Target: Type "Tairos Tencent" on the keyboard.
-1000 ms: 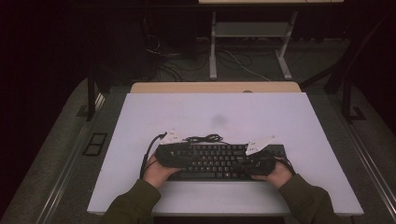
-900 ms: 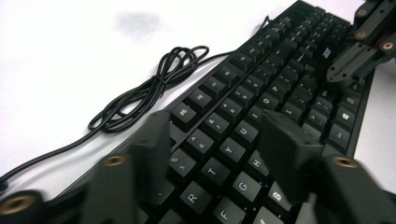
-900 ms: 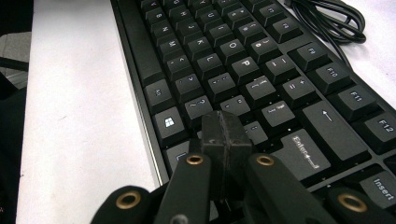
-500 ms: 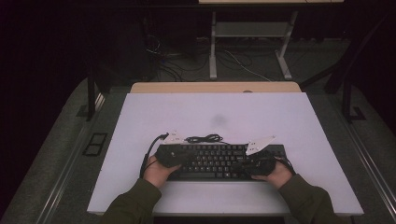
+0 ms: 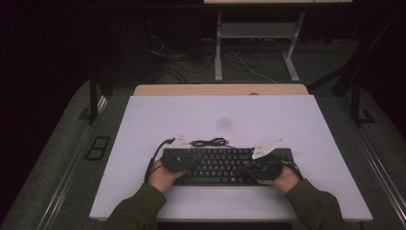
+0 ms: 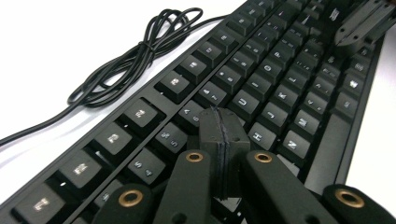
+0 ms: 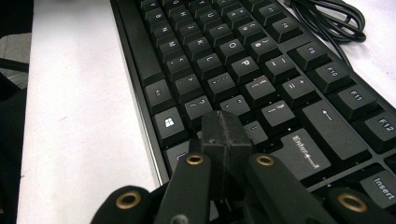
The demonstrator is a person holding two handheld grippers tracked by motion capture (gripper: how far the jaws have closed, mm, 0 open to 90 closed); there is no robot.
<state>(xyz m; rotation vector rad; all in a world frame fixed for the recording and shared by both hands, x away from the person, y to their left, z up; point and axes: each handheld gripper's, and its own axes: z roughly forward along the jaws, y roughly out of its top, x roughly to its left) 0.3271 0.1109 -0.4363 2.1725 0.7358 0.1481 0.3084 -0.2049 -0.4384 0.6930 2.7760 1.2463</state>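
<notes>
A black keyboard [image 5: 215, 165] lies near the front of the white table top [image 5: 215, 115], its coiled cable [image 5: 209, 142] just behind it. My left gripper [image 5: 190, 164] hovers low over the keyboard's left half with its jaws shut and nothing between them; in the left gripper view its tip [image 6: 223, 117] sits above the number and letter keys [image 6: 261, 74]. My right gripper [image 5: 250, 167] is over the right half, also shut and empty; in the right gripper view its tip [image 7: 226, 122] hangs over the keys next to Enter [image 7: 303, 151]. Whether either tip touches a key I cannot tell.
The coiled cable [image 6: 135, 56] lies on the table beside the keyboard's far edge. A wooden table edge [image 5: 220, 89] adjoins the back of the white top. Beyond it stand desk legs [image 5: 219, 48] and loose floor cables [image 5: 249, 64]. The person's sleeves [image 5: 139, 211] come in at the bottom.
</notes>
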